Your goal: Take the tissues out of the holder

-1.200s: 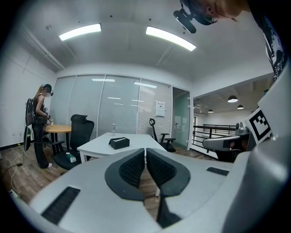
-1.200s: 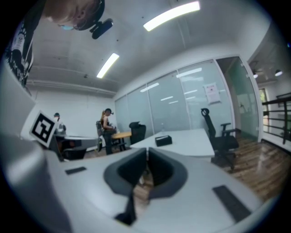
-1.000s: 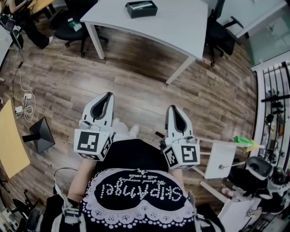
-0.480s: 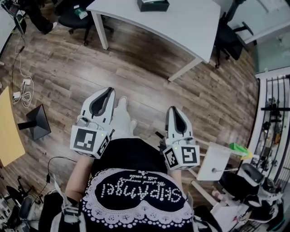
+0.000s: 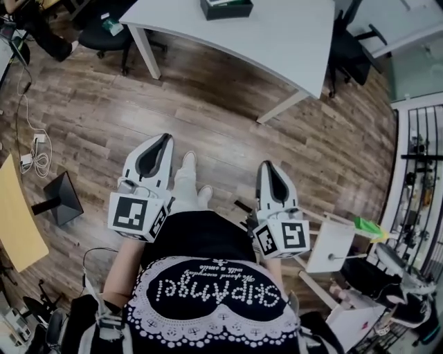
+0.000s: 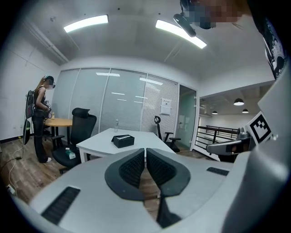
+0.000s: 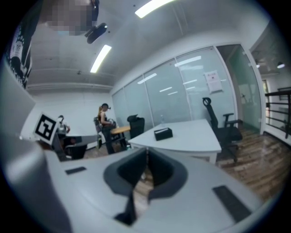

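While the person is still walking up to the work, the left gripper (image 5: 163,140) and the right gripper (image 5: 267,167) stay held at waist height. Each has its jaws pressed together on nothing, and their own views show the pads meeting tip to tip with only floor and furniture beyond. Over the last second neither has opened or reached.

What has changed is underfoot. A pale shoe (image 5: 185,163) now stands forward on the wooden floor (image 5: 208,104) between the two grippers. A moment ago both feet sat closer under the body, so a step is being taken.

Beyond it the white counter (image 5: 277,34) has swung a little to the right across the top of the head view. The black tissue holder (image 5: 225,8) on it has slid up to the very top edge and is partly cut off. It stands alone on the counter, well apart from both grippers. A pale strip in its top slot is probably the tissues (image 6: 122,136), though it is too small to be sure.

For the task this means the approach is under way and nothing more. The holder is untouched and the tissues are still inside. A gripper must come within reach and spread before any pull can begin
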Tool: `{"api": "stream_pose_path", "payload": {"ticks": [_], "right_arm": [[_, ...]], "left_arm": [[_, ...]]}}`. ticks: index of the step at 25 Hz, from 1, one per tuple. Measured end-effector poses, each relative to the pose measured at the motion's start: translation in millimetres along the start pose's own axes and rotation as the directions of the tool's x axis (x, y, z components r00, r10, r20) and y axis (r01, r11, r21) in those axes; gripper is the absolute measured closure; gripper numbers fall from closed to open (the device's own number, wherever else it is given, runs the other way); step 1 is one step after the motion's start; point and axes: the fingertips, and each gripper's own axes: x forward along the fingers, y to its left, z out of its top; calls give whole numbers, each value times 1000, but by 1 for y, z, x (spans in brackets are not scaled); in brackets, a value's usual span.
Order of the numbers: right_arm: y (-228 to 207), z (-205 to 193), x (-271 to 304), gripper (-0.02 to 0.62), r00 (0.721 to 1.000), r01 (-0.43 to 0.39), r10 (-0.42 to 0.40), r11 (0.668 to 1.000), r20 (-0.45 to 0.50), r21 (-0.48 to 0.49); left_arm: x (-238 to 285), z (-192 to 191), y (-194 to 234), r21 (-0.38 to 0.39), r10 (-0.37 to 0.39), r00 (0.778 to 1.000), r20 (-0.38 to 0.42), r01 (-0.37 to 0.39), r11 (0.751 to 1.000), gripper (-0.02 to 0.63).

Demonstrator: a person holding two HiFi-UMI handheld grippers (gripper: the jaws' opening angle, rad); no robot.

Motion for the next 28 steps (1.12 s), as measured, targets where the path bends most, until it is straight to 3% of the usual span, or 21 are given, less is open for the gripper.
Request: {"api": "stream_pose_path", "payload": {"ticks": [12,19,28], "right_arm": [[-9,47,87,559,993,94,-94,996,66,11],[-11,47,124,558,992,116,-118,992,54,40],[-33,45,142,558,993,121,-121,991,5,50]], "left_arm": [[81,41,63,27,-74,997,25,73,997,574],[113,38,92,20,-86,996,-8,86,996,574],[136,31,91,-13,-71,996,-45,71,997,574]]}}
